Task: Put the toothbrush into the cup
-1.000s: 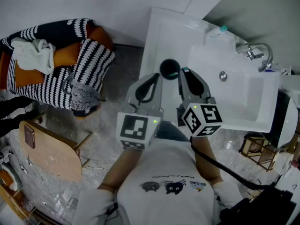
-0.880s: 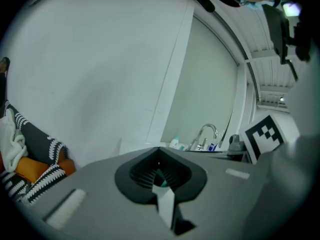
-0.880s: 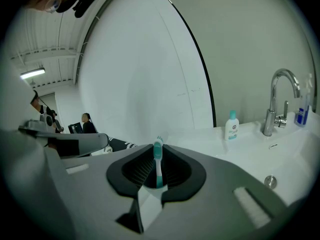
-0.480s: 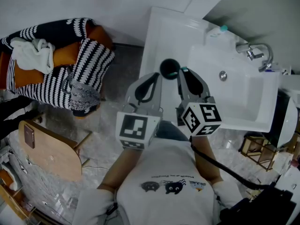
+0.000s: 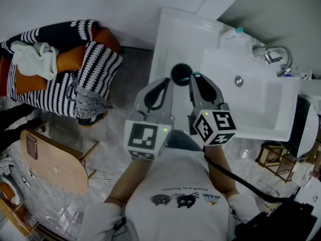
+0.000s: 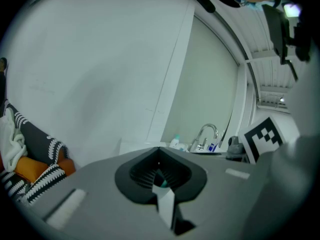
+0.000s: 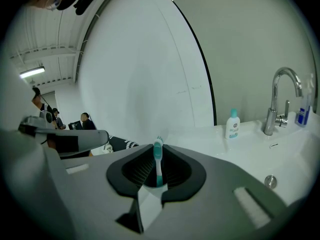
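Note:
A black cup (image 5: 181, 73) stands on the white counter (image 5: 170, 39), to the left of the sink. My right gripper (image 5: 194, 78) is shut on a toothbrush (image 7: 158, 159) with a white neck and teal ends. The brush stands upright between the jaws, bristle head on top, and its teal tip (image 5: 196, 75) shows just right of the cup's rim. My left gripper (image 5: 167, 82) is shut, with its tips close to the cup's left side. In the left gripper view only a tiny teal speck shows between the jaws (image 6: 161, 176). The cup is out of both gripper views.
The sink basin (image 5: 256, 99) with a chrome faucet (image 5: 273, 55) lies to the right, and a small white bottle (image 5: 233, 33) with a teal cap stands behind it. A striped armchair (image 5: 75, 74) and a wooden chair (image 5: 52, 162) stand on the floor to the left.

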`<action>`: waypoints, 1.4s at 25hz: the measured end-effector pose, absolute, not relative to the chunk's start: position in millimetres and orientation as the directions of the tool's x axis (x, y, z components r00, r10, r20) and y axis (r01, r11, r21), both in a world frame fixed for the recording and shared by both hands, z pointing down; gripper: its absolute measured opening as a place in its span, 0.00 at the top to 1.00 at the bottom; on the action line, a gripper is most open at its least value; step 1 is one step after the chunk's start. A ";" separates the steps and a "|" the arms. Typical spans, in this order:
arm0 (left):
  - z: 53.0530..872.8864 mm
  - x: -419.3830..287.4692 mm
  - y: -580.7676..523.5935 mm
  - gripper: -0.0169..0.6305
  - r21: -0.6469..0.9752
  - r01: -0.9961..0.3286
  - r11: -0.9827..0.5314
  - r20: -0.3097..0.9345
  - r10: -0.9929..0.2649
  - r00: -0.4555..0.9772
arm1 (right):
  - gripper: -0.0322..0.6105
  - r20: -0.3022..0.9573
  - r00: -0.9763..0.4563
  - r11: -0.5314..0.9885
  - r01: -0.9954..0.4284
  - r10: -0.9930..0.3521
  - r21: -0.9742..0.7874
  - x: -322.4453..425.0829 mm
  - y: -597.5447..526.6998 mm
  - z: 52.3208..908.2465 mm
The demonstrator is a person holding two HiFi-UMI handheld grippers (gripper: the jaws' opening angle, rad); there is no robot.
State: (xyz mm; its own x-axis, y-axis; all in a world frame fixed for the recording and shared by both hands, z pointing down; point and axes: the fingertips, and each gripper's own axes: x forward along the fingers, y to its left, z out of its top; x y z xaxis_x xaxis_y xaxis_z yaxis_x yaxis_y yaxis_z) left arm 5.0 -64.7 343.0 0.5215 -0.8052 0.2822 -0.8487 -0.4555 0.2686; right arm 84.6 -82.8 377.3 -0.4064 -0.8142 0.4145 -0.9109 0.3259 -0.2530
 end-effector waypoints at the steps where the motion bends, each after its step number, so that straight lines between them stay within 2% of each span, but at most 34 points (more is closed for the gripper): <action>1: 343.2 4.6 -65.0 0.97 0.269 -0.849 -0.455 0.282 -0.805 0.521 | 0.86 0.415 -0.406 0.326 -0.911 -0.814 -0.253 84.2 -82.9 377.6; 35: 349.9 4.3 -71.0 0.97 0.277 -0.844 -0.460 0.288 -0.798 0.530 | 0.86 0.446 -0.393 0.311 -0.918 -0.804 -0.248 84.7 -86.5 393.7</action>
